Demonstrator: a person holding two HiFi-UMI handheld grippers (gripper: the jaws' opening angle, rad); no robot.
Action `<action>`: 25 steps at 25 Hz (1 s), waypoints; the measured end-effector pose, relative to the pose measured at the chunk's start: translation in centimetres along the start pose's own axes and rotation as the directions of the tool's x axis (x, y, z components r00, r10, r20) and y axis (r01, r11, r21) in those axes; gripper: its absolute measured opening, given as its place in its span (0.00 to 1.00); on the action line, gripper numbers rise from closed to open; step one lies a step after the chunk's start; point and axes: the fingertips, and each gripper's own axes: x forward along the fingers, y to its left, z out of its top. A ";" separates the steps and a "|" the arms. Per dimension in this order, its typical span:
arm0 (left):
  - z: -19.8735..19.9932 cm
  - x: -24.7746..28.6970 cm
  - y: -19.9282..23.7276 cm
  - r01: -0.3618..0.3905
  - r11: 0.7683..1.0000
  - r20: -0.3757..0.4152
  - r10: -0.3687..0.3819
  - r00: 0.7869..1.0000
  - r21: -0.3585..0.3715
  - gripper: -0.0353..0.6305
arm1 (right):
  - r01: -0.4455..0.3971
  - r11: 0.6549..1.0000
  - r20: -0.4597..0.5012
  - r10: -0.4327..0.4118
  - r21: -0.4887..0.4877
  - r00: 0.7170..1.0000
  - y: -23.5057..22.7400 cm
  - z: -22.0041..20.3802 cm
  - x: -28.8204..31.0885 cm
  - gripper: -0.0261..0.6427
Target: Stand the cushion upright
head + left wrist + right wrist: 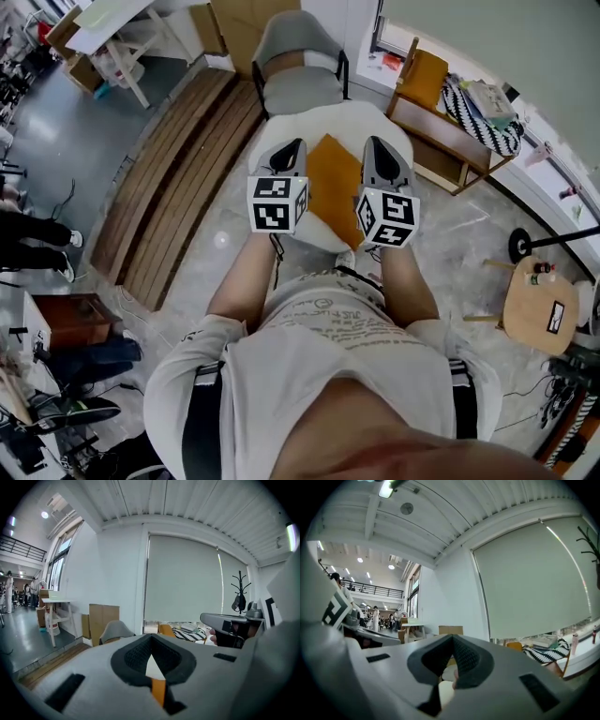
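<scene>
Two grippers, one cushion: I'm holding the left gripper [292,150] and the right gripper [376,147] either side of the orange cushion [335,187], which is lying flat on a white padded seat [370,117] straight in front of me. Its long axis is running away from me, roughly parallel to both tools, so it's sitting between them and neither side is looking obviously nearer. My left fingers [127,659] are pressing together at the tips with nothing clamped. I'm only catching a sliver of orange through the slit lower down. The right fingers [471,660] are doing the same, tips meeting, empty as far as I'm seeing. I'm guessing the next move is going to need both sets opened and worked onto an edge to tip it up. That surface is looking soft and rounded, so it might be flopping back. A grey chair [300,66] is standing just behind the seat, wooden planks [187,159] lying left, a round side table [539,309] right.
</scene>
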 end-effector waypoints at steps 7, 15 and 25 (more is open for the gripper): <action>0.9 5.0 -0.2 -0.054 0.999 -0.035 0.054 0.998 0.008 0.08 | -0.042 0.998 -0.033 0.044 0.054 0.998 -4.1 -1.0 4.2 0.08; 0.6 11.6 -0.6 -0.078 0.997 -0.096 0.078 0.992 0.002 0.09 | -0.019 0.993 -0.095 0.030 0.117 0.995 -10.6 -3.5 8.6 0.08; -0.9 16.9 -1.5 -0.037 0.999 -0.155 0.033 0.987 -0.022 0.09 | 0.024 0.993 -0.169 -0.003 0.117 0.986 -14.3 -6.2 10.9 0.08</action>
